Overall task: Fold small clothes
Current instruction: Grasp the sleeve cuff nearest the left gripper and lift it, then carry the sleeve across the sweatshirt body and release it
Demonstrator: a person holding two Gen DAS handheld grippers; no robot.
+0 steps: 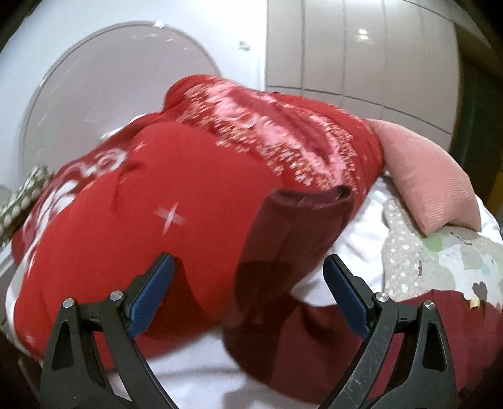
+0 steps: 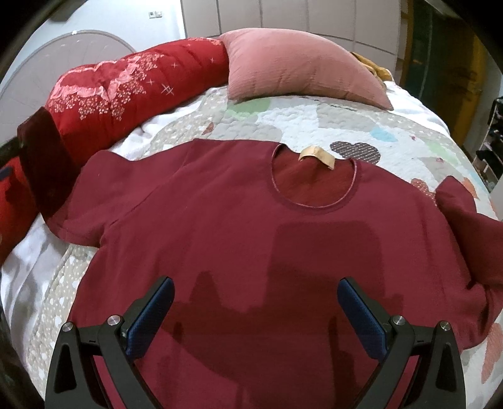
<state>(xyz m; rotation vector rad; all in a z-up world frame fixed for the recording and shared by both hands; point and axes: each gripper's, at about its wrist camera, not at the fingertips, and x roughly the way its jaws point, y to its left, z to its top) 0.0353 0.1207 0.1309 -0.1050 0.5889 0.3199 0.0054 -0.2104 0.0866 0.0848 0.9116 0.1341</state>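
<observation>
Where the right wrist view looks down the bed, we list first a maroon short-sleeved T-shirt (image 2: 251, 239), spread flat and face up on the quilt, neckline toward twelve o'clock. A tan neck label (image 2: 317, 156) sits inside the collar at the back. Its sleeve at nine o'clock (image 2: 94, 201) lies flat, its outer end touching a dark red velvet cushion end (image 2: 44, 163); its sleeve at three o'clock (image 2: 465, 220) is rumpled and partly folded.

We record the right gripper (image 2: 255, 314) poised over the shirt's lower body, jaws spread wide, nothing between the blue pads (image 2: 151, 317); its shadow falls on the cloth.

We record the left gripper (image 1: 248, 292) likewise wide apart and empty, over the edge of the shirt (image 1: 314, 346), which shows at five o'clock in its blurred view.

Surroundings, working outward:
- Patchwork quilt (image 2: 314, 119), pale with cloud and heart patches, under the shirt.
- White sheet (image 2: 28, 251) at the quilt's nine o'clock edge.
- Long red bolster (image 2: 125, 85) with a pink and white print, curving from nine to eleven o'clock; it fills the left wrist view (image 1: 141, 204).
- Pink ribbed cushion (image 2: 298, 69) at twelve o'clock, touching the bolster's far end.
- Mustard-yellow fabric (image 2: 374, 67) just behind the cushion.
- White panelled wardrobe doors (image 2: 314, 15) beyond.
</observation>
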